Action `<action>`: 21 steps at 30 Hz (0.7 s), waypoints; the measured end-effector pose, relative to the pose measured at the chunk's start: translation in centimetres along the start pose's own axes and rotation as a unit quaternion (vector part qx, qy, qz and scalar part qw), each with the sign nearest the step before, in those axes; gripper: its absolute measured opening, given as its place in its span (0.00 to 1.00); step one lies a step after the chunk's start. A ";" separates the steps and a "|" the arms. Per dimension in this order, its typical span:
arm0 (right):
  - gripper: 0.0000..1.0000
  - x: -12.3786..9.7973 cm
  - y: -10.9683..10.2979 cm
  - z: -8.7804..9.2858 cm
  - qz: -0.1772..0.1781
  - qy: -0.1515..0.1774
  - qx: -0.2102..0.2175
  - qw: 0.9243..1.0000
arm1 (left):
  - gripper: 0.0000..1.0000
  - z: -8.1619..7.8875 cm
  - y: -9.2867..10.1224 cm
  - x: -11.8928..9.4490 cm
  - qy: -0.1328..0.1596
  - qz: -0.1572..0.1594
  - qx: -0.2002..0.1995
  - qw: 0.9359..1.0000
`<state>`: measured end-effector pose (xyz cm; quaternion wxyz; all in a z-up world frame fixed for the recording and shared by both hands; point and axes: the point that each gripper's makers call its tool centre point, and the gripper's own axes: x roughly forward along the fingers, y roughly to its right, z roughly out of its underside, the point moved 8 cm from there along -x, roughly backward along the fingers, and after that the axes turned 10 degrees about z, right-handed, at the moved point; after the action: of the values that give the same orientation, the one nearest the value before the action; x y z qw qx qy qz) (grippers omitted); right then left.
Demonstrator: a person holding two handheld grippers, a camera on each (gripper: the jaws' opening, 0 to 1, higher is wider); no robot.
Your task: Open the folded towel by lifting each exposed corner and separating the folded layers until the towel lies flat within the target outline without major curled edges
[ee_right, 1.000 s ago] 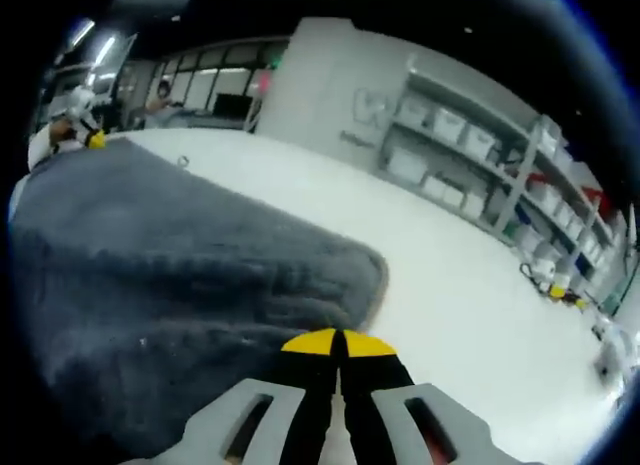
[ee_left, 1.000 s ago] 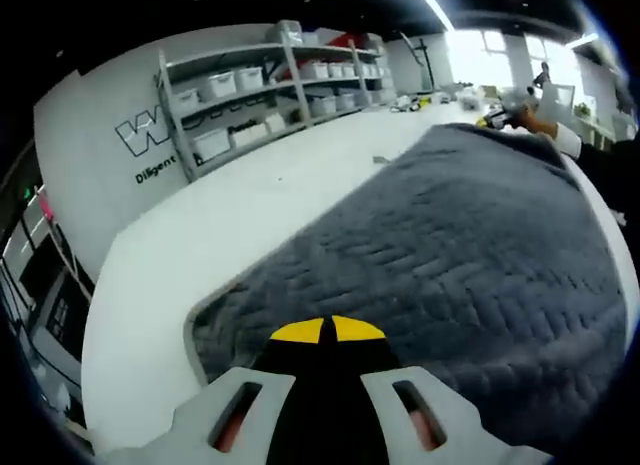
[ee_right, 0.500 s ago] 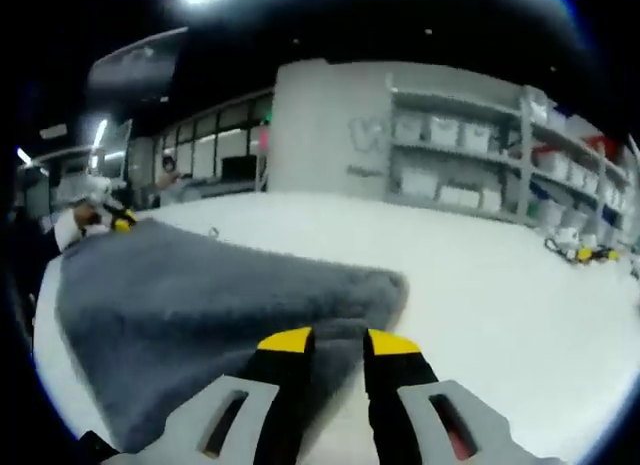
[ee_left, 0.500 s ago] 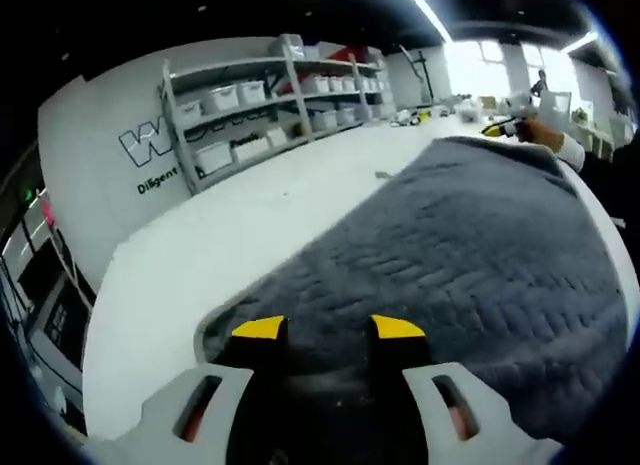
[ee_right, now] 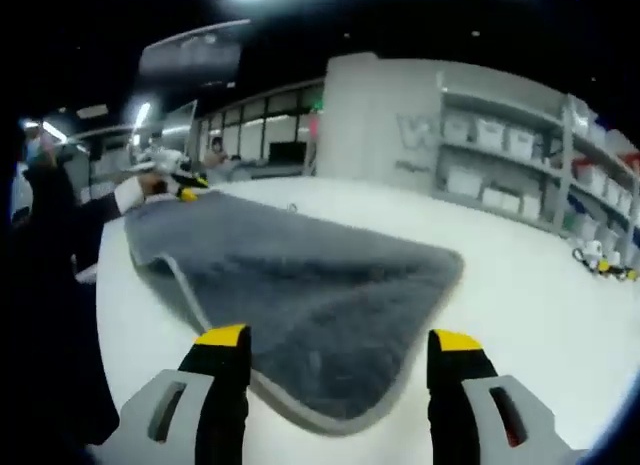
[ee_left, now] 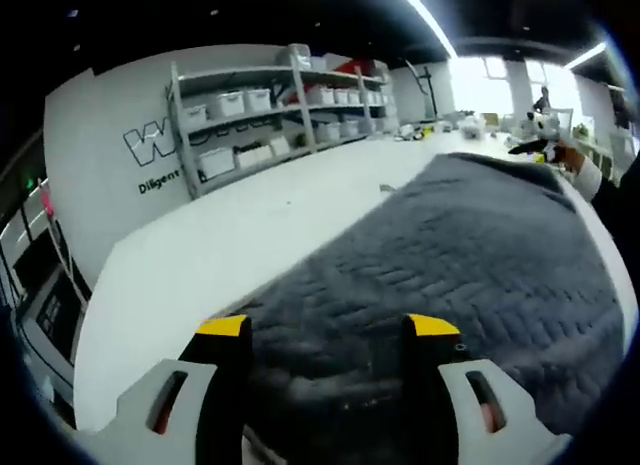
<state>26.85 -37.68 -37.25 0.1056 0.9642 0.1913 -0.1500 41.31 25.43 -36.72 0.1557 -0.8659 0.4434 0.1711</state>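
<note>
yellow-tipped, both of my tools stand released. in the left gripper view my left gripper (ee_left: 328, 330) has its two jaws spread wide with nothing between them, and in the right gripper view my right gripper (ee_right: 340, 340) is parted just as wide, also holding nothing.

one towel (ee_left: 460, 255), dark grey and quilted, lies spread on one white table (ee_left: 230, 235). from the left tool it runs from between the jaw tips out toward 1 o'clock, its near corner lying right under the jaws. from the right tool the same towel (ee_right: 310, 275) stretches from just past the jaw tips out toward 10 o'clock, with a pale grey hem along its near edge and a rounded corner at about 2 o'clock. the surface looks mostly flat; i cannot tell whether any layer is folded under.

i cannot make out a target outline on the table.

at the far end of the towel in the left gripper view, around 2 o'clock, i see the other gripper (ee_left: 545, 150) with a bit of yellow, held by a hand in a white cuff. in the right gripper view, at 10 o'clock, the opposite tool (ee_right: 185, 192) sits at the towel's far corner, and a dark sleeve (ee_right: 60, 235) runs down the 9 o'clock side, hiding part of the table.

beyond the table stands a grey shelving unit (ee_left: 280, 105) with white bins, next to a white wall with lettering (ee_left: 150, 155). nothing lies on the towel.
</note>
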 end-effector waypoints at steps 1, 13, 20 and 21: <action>0.68 0.1 0.0 0.6 0.000 -0.023 -0.011 1.000 | 0.59 0.2 -1.9 0.1 0.000 0.003 -0.002 1.000; 0.56 -0.7 -0.5 1.0 0.041 -0.006 0.022 0.999 | 0.52 0.8 -5.0 0.6 0.006 0.019 -0.022 1.000; 0.50 0.1 -1.3 1.5 0.031 0.008 0.033 0.999 | 0.48 0.9 -4.2 1.0 0.020 0.053 -0.028 0.998; 0.50 0.1 -1.2 1.5 0.028 0.004 0.036 0.999 | 0.46 0.9 -4.0 1.0 0.019 0.060 -0.025 0.998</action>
<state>26.06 -36.95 -38.88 0.0742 0.9731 0.1587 -0.1498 45.04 27.33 -37.51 0.1149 -0.8445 0.4930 0.1748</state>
